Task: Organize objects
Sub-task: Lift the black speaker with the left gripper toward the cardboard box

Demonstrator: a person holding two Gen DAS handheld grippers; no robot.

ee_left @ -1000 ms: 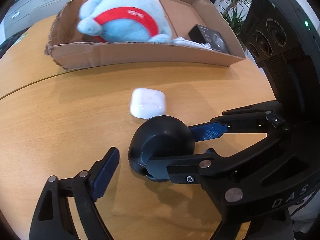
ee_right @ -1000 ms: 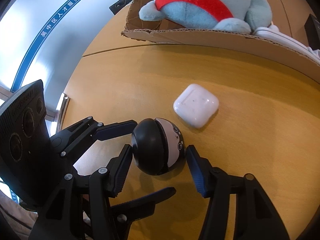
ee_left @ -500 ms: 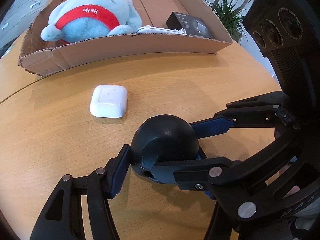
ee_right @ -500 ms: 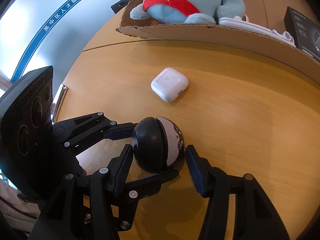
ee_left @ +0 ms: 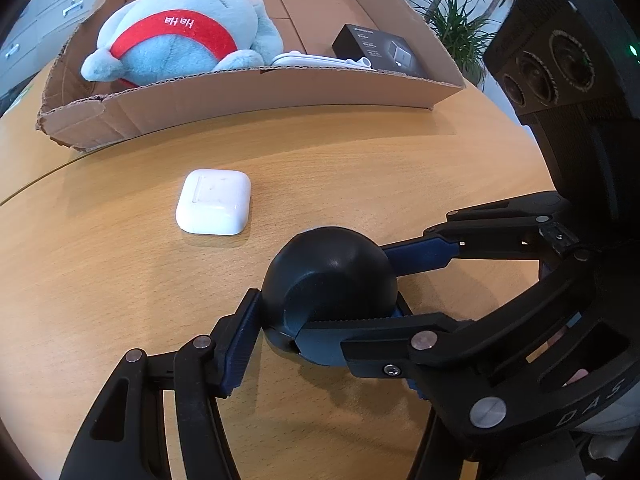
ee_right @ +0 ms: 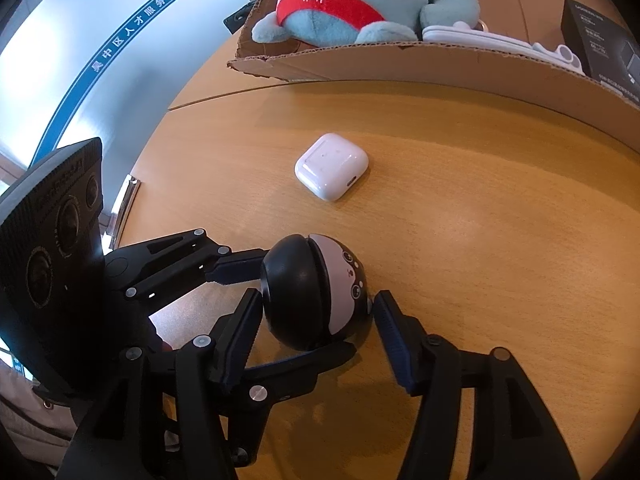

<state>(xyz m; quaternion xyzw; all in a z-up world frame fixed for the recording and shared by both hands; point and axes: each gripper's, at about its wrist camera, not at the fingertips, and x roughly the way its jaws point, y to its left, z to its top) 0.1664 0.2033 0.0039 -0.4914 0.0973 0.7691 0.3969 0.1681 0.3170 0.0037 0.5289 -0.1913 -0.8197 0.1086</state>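
Gripping from 2 sides, both grippers meet on the black ball-shaped toy resting on the wooden table. The left gripper has its jaws pinching the toy; the right gripper has one blue pad against the toy's dark side, the other pad just beside its pale face, contact unclear. Just beyond lies a white earbud case. Farther off sits a cardboard tray holding a blue plush, white items and a black box.
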